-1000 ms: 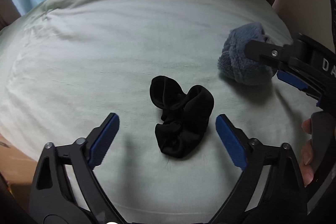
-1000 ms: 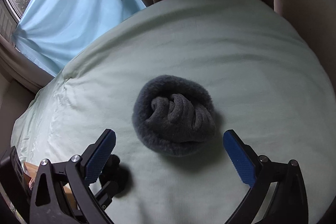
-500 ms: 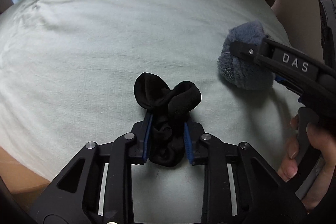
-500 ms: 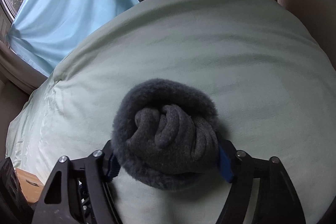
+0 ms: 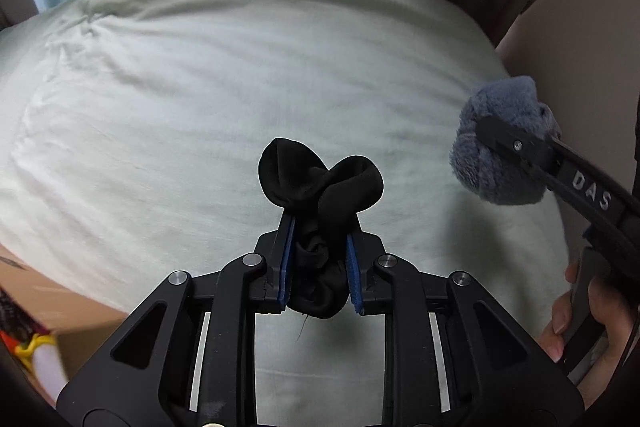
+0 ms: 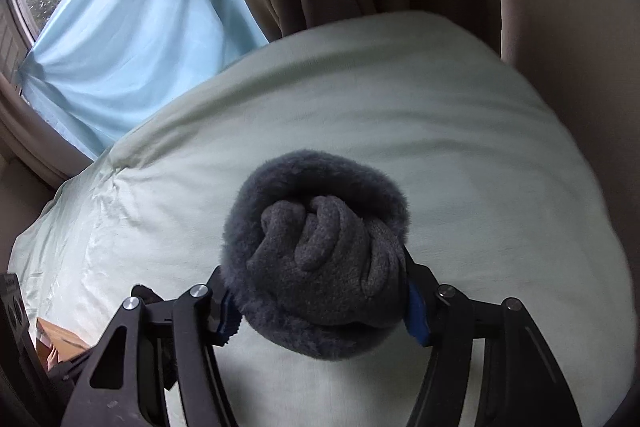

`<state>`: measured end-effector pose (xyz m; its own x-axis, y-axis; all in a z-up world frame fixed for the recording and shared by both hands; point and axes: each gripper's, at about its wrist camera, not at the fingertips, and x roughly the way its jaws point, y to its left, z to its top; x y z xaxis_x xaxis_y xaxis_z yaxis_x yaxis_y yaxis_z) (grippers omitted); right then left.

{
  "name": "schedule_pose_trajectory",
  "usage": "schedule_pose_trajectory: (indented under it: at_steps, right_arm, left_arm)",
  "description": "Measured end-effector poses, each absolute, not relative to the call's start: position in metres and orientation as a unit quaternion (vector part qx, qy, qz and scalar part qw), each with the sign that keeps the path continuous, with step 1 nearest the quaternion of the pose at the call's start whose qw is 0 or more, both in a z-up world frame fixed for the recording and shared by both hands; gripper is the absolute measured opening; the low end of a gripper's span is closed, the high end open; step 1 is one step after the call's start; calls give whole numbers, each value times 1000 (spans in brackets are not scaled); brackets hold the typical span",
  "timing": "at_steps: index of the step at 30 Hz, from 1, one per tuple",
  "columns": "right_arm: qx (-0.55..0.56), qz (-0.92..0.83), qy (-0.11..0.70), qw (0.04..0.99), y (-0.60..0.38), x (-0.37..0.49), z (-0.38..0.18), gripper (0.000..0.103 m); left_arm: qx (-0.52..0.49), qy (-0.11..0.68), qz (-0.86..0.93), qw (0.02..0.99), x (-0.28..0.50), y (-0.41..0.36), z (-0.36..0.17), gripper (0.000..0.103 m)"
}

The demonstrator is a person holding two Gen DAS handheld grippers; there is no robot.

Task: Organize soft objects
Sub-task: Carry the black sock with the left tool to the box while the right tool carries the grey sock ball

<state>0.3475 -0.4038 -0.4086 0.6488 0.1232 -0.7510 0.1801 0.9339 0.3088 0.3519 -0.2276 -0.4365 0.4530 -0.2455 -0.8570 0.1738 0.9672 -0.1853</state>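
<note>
Where blue fingers (image 6: 414,311) squeeze it, the grey bundle's (image 6: 316,255) sides hide.

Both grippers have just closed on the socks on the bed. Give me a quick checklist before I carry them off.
1. Left gripper clamped on the black sock bundle: ok, pads pinch its lower half.
2. Right gripper on the grey fuzzy sock roll: ok, jaws closing, roll between the pads.
3. Black bundle held together: cannot tell, two loose lobes stick out above the pads.
4. Grey roll tucked: ok, its cuff wraps the inner folds.
5. Drop-off spot: cannot tell, only a cardboard box edge shows beside the bed.
</note>
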Motion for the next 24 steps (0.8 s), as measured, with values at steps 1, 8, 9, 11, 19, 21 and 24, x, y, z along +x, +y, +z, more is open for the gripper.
schedule_pose_trajectory:
  at_steps: [1, 8, 9, 11, 19, 21, 24]
  right_arm:
    - [173, -14, 414, 893, -401, 342, -397, 59]
    - [133, -3, 389, 912, -381, 299, -313, 60]
    - [135, -2, 385, 913, -378, 290, -299, 60]
    - [140, -2, 380, 915, -372, 275, -274, 60]
    - [161, 19, 364, 917, -325, 224, -192, 60]
    - [160, 29, 367, 916, -307, 214, -177, 60]
    - [160, 50, 383, 908, -279, 202, -163, 60]
  left_arm:
    - [-38, 505, -123, 854, 350, -227, -428, 19]
    - [-45, 480, -121, 868, 324, -213, -355, 19]
    - [-46, 477, -121, 869, 317, -211, -344, 19]
    - [-47, 472, -119, 872, 305, -205, -322, 19]
    - [-49, 465, -104, 878, 256, -159, -239, 19]
    - [-48, 458, -98, 882, 244, -143, -221, 19]
    - [-51, 453, -91, 885, 227, -115, -199, 19]
